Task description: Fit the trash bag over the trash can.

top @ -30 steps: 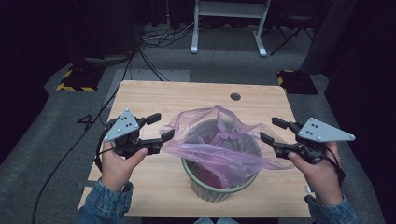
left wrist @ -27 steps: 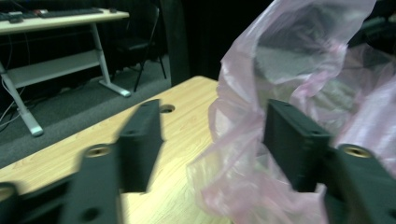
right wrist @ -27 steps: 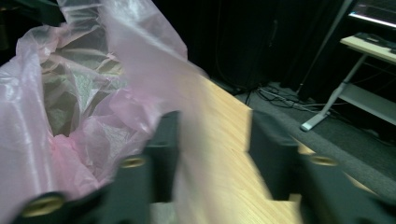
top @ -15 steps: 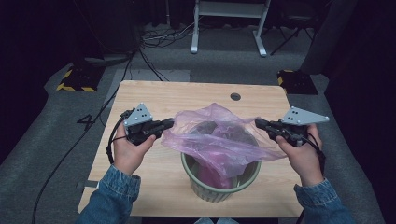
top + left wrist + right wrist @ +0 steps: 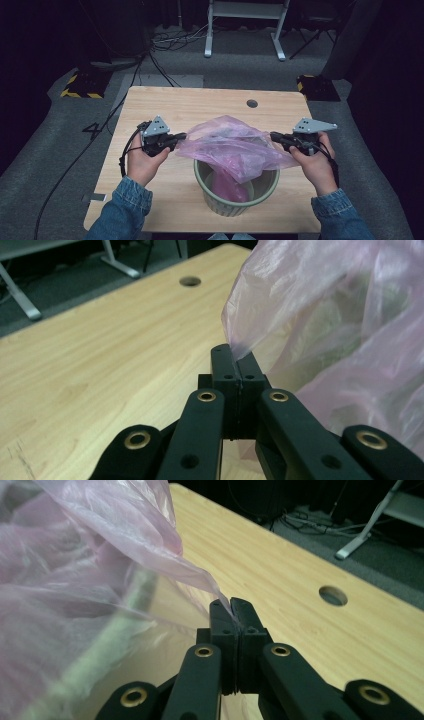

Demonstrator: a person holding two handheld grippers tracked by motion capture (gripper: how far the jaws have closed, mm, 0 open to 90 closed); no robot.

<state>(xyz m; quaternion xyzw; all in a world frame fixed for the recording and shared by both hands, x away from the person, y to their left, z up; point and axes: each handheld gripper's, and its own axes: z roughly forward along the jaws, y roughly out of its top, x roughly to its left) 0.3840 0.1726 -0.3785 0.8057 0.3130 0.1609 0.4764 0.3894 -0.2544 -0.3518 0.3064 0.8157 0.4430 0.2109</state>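
A thin pink plastic bag (image 5: 230, 147) hangs in a green round bin (image 5: 235, 206) on the wooden table (image 5: 165, 107) and is stretched wide above the rim. My left gripper (image 5: 181, 136) is shut on the bag's left edge; in the left gripper view the film (image 5: 325, 315) is pinched between the closed jaws of the left gripper (image 5: 233, 357). My right gripper (image 5: 274, 135) is shut on the bag's right edge. The right gripper view shows the right gripper (image 5: 232, 611) clamping a corner of the bag (image 5: 75, 555), with the bin's rim (image 5: 115, 630) dimly seen through the film.
A round cable hole (image 5: 252, 103) lies at the table's far side, also seen as the hole (image 5: 333, 595). Bare tabletop lies left of the bin and behind it. Beyond the table are a white metal stand (image 5: 245, 25), floor cables and dark floor.
Both grippers were open beside the bag a second ago; they moved inward and shut on its opposite edges. The bag now spreads flatter and wider over the bin.
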